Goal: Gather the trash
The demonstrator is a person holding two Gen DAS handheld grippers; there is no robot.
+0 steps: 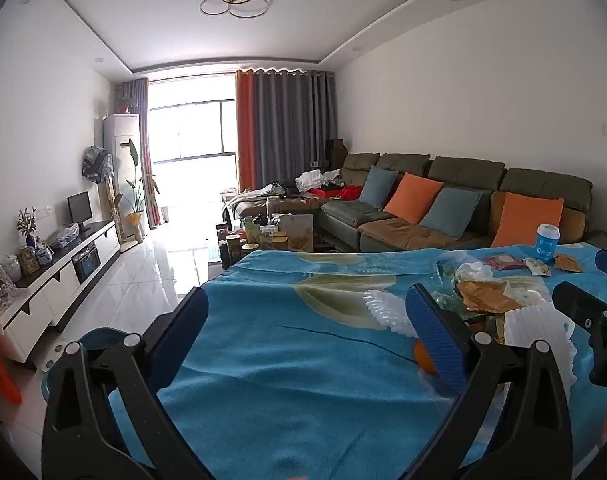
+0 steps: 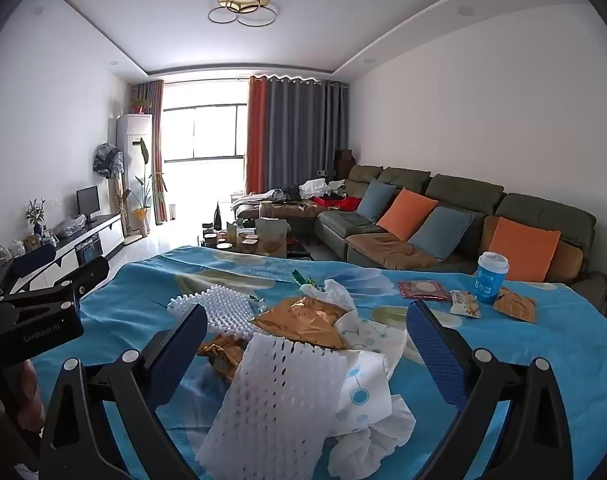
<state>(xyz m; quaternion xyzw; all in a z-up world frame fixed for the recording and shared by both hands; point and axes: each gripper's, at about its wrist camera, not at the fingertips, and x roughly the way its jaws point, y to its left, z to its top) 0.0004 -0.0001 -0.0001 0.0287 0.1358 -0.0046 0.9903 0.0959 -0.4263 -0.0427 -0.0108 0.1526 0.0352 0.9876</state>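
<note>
since both grippers, left (image 1: 311, 328) and right (image 2: 307, 344), gape empty, close the right on the foam net (image 2: 275, 392) nearest the pile's (image 2: 303, 320) front, lifting slowly.

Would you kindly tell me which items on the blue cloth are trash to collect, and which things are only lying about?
Trash: white foam net, gold wrapper, crumpled tissue, red packet, paper cup.
Lying about: orange cushions, sofa, monitor.
</note>
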